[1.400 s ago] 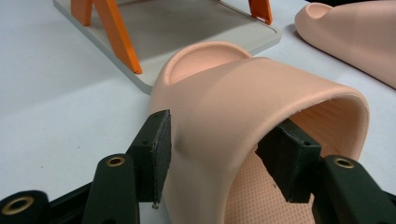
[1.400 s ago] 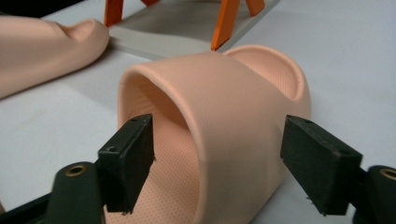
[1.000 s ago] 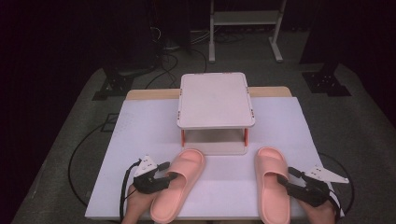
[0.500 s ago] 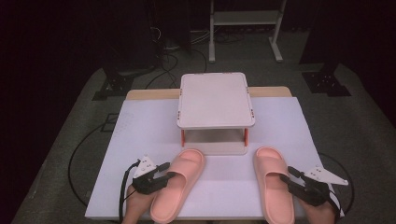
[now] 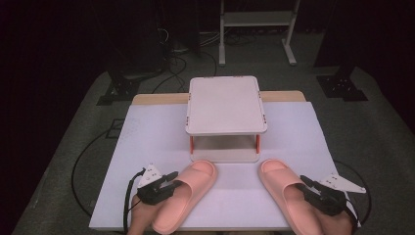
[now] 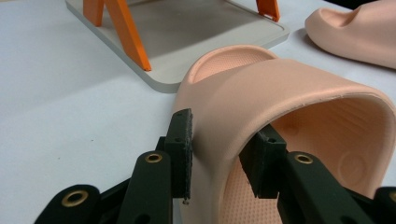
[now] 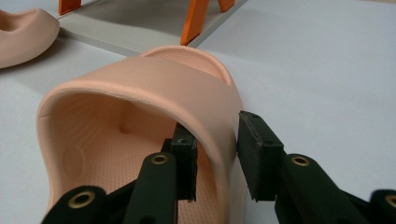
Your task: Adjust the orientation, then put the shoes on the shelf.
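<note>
ahead of both grippers stands a white two-tier shelf on orange legs (image 5: 226,105), likely the goal, as left gripper (image 6: 219,154) and right gripper (image 7: 215,156) each pinch a pink foam slide's strap wall, left slipper (image 5: 185,193) and right slipper (image 5: 288,193).

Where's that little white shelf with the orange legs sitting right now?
In the high view the small shelf stands at the middle of the table, toward its far edge, with the toes of the left slipper and right slipper near its base.

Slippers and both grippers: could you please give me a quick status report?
Left gripper shut on left slipper strap wall. Right gripper shut on right slipper likewise. Two-tier rack just ahead, toes at its base.
</note>
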A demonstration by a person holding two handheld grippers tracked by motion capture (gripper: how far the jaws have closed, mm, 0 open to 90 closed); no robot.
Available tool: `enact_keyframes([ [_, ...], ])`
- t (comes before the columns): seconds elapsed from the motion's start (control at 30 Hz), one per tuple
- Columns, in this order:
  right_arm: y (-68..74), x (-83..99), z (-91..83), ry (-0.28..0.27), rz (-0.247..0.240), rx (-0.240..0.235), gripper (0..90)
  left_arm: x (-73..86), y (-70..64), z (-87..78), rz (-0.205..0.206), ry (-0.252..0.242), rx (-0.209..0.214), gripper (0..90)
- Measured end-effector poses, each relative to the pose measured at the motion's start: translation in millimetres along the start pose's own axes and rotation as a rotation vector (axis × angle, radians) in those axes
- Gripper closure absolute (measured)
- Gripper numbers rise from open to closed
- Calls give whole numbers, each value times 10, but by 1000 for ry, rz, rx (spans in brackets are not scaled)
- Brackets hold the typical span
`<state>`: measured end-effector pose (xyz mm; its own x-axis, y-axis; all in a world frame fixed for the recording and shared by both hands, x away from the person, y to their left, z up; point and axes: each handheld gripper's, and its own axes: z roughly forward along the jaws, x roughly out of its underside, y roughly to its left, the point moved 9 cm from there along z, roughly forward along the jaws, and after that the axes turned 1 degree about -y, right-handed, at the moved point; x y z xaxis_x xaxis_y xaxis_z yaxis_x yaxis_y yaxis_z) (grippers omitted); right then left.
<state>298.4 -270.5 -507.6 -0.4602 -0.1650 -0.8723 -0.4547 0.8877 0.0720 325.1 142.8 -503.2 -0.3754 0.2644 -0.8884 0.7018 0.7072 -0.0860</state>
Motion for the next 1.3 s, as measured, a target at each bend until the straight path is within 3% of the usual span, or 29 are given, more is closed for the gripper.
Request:
enact_keyframes([
  [0.47, 107, -65, -22, -11, -11, -41, 763, -58, -16, -60, -23, -28, 24, 726],
  [0.7, 123, -126, -70, -37, -10, -40, 772, -128, -27, -126, -43, -63, 31, 735],
  [1.3, 266, -256, -114, -68, -23, -70, 772, -214, -39, -180, -51, -92, 40, 737],
])
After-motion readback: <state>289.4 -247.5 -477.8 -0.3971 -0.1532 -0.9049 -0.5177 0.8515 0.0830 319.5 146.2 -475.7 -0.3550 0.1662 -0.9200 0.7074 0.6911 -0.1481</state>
